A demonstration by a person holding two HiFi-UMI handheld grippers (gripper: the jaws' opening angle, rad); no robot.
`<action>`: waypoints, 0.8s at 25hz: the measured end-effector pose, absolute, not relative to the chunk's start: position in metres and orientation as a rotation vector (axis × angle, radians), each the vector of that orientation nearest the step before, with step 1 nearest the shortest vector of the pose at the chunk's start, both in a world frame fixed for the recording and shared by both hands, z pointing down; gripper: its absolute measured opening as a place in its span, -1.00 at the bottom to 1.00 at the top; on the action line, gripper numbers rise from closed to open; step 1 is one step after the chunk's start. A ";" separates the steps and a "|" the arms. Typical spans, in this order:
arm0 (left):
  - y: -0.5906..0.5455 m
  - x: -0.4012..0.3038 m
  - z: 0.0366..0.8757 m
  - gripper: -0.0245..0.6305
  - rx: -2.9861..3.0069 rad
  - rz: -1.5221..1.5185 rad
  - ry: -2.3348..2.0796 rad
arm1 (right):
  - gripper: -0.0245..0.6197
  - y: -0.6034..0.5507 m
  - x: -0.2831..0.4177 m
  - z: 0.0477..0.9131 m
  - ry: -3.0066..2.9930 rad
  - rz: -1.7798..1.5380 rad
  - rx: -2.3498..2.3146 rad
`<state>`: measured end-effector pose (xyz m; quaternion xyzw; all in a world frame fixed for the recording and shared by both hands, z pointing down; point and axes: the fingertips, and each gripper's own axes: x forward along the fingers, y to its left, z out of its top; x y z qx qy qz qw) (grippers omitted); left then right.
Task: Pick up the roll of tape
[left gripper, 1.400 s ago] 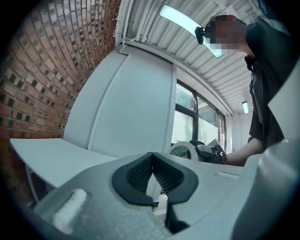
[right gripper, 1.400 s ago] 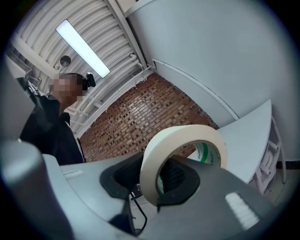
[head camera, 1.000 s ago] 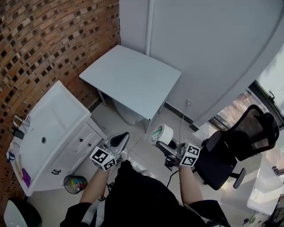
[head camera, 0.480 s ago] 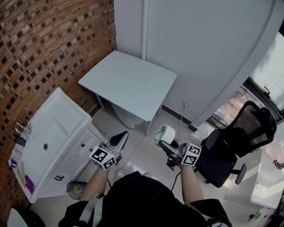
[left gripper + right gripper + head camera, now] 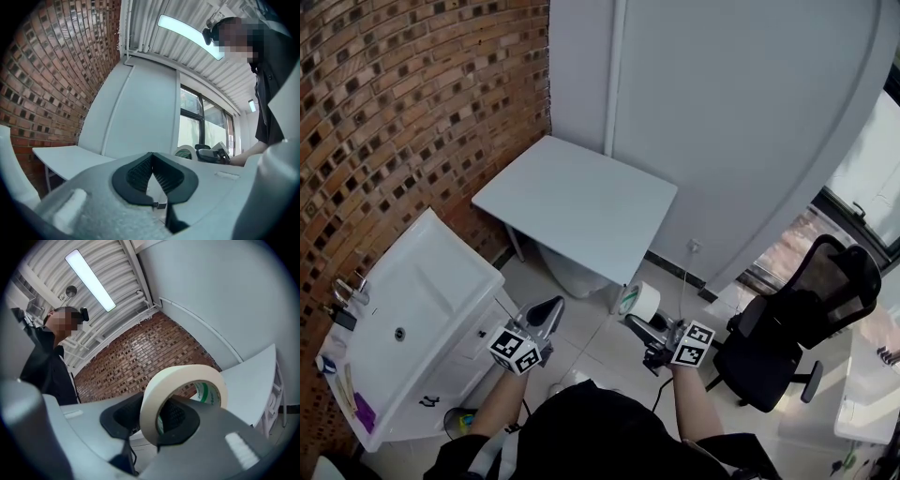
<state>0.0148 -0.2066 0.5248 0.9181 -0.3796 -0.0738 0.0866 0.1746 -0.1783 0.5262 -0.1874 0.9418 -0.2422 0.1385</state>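
Observation:
The roll of tape is cream with a green-printed core. It stands upright, and my right gripper is shut on its wall, one pad inside the ring and one outside. In the head view the roll of tape hangs in the air just off the near corner of the white table, ahead of the right gripper. My left gripper is held out level beside it, shut and empty. Its pads meet at the tips. From there the roll of tape shows to the right.
A brick wall runs along the left, with a white sink cabinet below it. A black office chair stands at the right. A white round bin sits under the table. The tiled floor lies beneath the grippers.
Both grippers have moved a little forward toward the table's near corner. The right one still holds the tape roll. The head view has shifted slightly.

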 end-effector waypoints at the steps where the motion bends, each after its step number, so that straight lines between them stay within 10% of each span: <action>1: -0.207 0.014 0.524 -0.92 2.750 -0.216 -1.123 | -0.60 -0.180 0.172 0.526 2.721 -0.696 -0.545; 20: -0.212 -0.021 0.526 -0.92 2.745 -0.188 -1.144 | -0.60 -0.177 0.135 0.533 2.833 -0.643 -0.502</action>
